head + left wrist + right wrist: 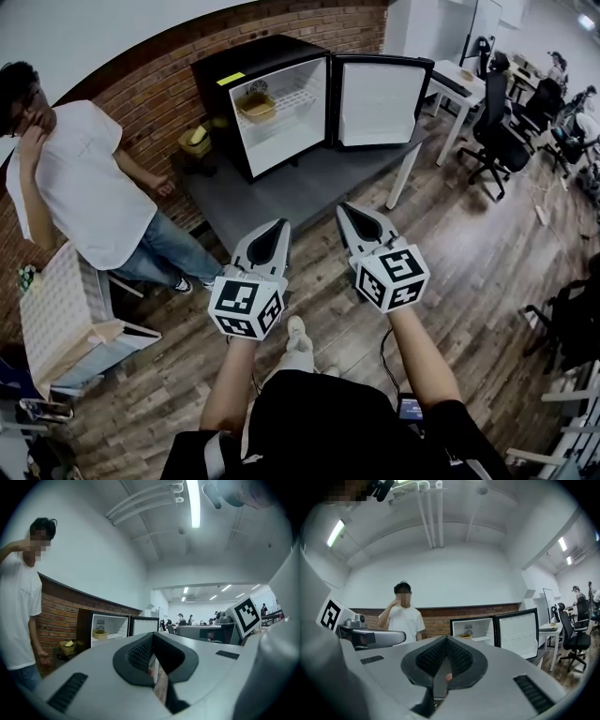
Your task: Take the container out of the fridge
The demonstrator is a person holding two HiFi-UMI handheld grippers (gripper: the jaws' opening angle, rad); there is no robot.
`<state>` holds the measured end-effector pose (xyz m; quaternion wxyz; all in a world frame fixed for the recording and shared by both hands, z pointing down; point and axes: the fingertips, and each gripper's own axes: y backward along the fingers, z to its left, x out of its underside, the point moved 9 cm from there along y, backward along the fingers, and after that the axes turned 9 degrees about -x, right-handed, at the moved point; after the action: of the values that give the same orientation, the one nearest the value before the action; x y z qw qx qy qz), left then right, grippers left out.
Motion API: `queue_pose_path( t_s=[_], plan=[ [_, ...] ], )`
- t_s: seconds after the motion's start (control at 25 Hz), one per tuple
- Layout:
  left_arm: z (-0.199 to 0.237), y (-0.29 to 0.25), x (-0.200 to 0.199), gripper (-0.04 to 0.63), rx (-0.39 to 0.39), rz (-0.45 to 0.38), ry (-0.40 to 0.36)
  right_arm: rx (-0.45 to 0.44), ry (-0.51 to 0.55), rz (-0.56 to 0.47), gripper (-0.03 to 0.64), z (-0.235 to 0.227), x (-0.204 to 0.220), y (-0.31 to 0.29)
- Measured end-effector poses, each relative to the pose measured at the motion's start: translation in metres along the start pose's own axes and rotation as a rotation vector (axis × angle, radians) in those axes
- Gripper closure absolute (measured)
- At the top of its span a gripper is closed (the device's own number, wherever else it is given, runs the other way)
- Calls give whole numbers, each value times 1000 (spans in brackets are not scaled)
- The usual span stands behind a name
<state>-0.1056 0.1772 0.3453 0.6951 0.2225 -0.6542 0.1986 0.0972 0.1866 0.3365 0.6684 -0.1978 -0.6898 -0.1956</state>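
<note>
Container (256,106) is sitting on the upper shelf of the open fridge (253,56), at the desk's (300,192) back left corner. It's probably light and stiff, so pinch its rim. Left gripper (275,234) and right gripper (354,220) are hovering well apart from it, both closed and empty.

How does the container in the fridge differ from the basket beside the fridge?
The container sits on a shelf inside the open fridge; the basket stands outside it, by the brick wall. The container looks tan, the basket yellower. Both are open-topped.
</note>
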Motion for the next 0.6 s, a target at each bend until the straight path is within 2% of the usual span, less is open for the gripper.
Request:
queue_pose_path(
  t_s=[0.6],
  plan=[
    [60, -76, 13, 581, -38, 16, 32, -8, -37, 14, 577, -54, 13, -79]
  ],
)
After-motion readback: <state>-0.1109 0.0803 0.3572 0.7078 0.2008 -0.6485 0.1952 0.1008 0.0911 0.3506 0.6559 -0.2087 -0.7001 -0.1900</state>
